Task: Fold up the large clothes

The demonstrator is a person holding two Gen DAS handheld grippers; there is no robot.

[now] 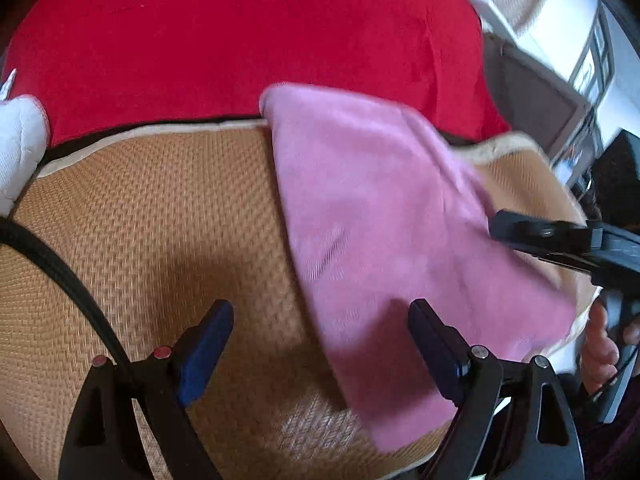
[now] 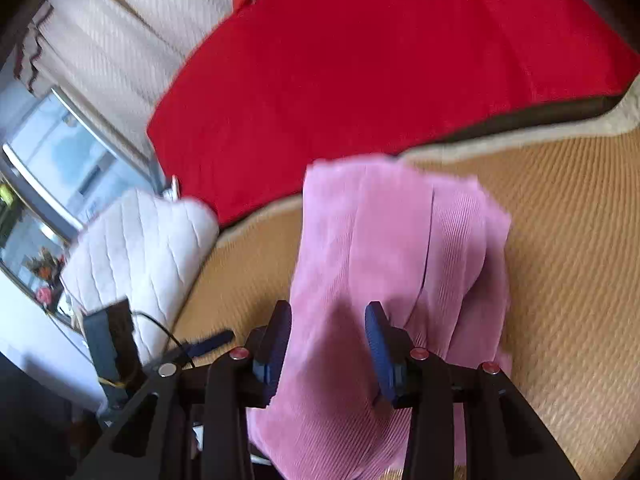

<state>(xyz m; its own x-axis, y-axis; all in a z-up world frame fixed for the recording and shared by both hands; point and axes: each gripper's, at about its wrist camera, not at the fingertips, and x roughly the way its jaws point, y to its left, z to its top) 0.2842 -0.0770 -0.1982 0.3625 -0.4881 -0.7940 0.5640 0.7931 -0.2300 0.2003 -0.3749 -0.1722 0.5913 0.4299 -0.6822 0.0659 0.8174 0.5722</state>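
Now my left gripper (image 1: 320, 344) hovers spread apart over the mat (image 1: 160, 220), while my right gripper (image 2: 328, 340) hangs apart above the folded pink cloth (image 2: 400, 240).

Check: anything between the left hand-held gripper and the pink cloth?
Nothing visible. The left hand-held gripper is open over the woven mat, its right finger already at the pink cloth edge. The right hand-held gripper straddles the cloth.

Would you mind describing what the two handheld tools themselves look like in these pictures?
Both are alike. The left tool has a black frame with triangular cut-outs, two dark blue finger pads, and round studs, some red, some silver. A black cable runs past it. The right tool shows the same black frame, ribbed blue pads and red and silver studs. A bare hand shows; no sleeve is visible.
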